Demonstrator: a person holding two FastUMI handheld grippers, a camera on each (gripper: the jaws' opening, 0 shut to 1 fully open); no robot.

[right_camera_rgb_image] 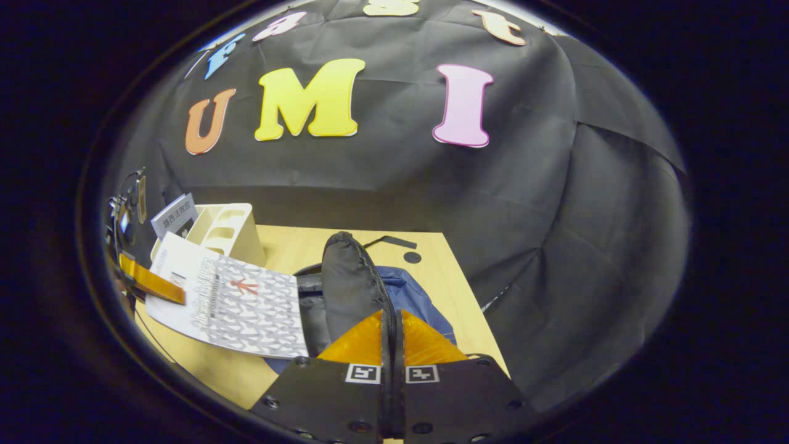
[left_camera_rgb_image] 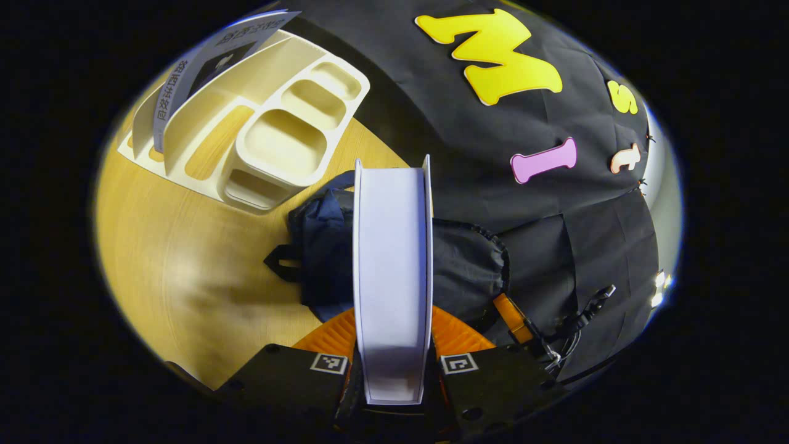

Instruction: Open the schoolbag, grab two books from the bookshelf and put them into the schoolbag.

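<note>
One book (left_camera_rgb_image: 391,277) sits clamped edge-on between the left gripper (left_camera_rgb_image: 391,364) fingers in the left gripper view, above the dark schoolbag (left_camera_rgb_image: 468,265) on the table (left_camera_rgb_image: 166,271), bookshelf (left_camera_rgb_image: 259,129) behind with another book (left_camera_rgb_image: 203,68). Right gripper view: right gripper (right_camera_rgb_image: 392,345) jaws pinched together on the schoolbag's flap (right_camera_rgb_image: 351,283); patterned book beside it to the left

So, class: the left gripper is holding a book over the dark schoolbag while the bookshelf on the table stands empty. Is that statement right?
One detail is wrong. The bookshelf is not empty: a book stands in one of its slots, as the left gripper view shows. The rest holds: the left gripper grips a book over the dark schoolbag.
</note>
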